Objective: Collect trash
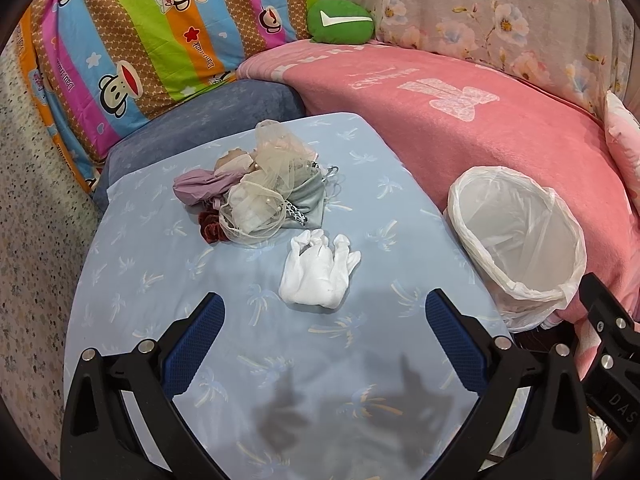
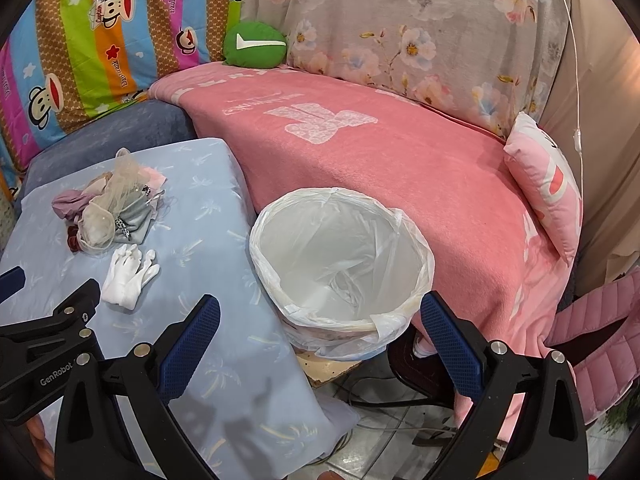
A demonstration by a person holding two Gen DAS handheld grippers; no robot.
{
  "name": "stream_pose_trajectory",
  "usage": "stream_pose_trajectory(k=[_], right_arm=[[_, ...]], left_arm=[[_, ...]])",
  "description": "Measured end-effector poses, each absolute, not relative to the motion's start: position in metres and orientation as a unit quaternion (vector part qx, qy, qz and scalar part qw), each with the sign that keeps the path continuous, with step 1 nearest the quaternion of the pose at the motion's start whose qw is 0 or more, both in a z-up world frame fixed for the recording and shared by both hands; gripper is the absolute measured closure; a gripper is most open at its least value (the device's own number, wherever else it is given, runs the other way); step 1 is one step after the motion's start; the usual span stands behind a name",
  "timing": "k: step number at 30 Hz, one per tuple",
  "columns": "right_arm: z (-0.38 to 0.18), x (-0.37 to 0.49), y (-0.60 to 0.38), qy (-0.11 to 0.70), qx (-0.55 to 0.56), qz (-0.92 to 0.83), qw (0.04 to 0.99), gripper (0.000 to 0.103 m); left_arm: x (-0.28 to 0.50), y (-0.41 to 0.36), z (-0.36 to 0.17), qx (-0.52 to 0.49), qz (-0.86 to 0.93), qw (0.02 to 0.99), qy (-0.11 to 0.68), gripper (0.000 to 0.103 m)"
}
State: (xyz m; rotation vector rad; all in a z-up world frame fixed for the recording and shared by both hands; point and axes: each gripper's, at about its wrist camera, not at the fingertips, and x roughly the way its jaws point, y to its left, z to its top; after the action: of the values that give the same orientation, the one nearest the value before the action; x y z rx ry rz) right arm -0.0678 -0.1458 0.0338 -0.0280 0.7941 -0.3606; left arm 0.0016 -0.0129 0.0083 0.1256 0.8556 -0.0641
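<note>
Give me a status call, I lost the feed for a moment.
Left claw open, empty, above the table. Right claw open, empty, over the lined bin. White gloves and fabric pile untouched. Path clear.

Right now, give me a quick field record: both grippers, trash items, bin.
left gripper: open, empty, above the table
right gripper: open, empty, near the bin rim
white gloves: on the blue tablecloth, nearest the left gripper
fabric pile: mesh and scrunchies, behind the gloves
bin: lined with a white bag, no trash visible, right of the table
</note>
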Motion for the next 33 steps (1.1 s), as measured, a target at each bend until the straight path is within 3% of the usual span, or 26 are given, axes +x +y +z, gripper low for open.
stream_pose_trajectory(k=[33], right_arm=[[0.0317, -0.0736, -0.1481, 0.382, -0.002, -0.184, 0.906, 0.006]], left_arm=[[-0.0051, -0.0148, 0.0069, 0.064, -0.054, 0.908, 0.410, 0.007]])
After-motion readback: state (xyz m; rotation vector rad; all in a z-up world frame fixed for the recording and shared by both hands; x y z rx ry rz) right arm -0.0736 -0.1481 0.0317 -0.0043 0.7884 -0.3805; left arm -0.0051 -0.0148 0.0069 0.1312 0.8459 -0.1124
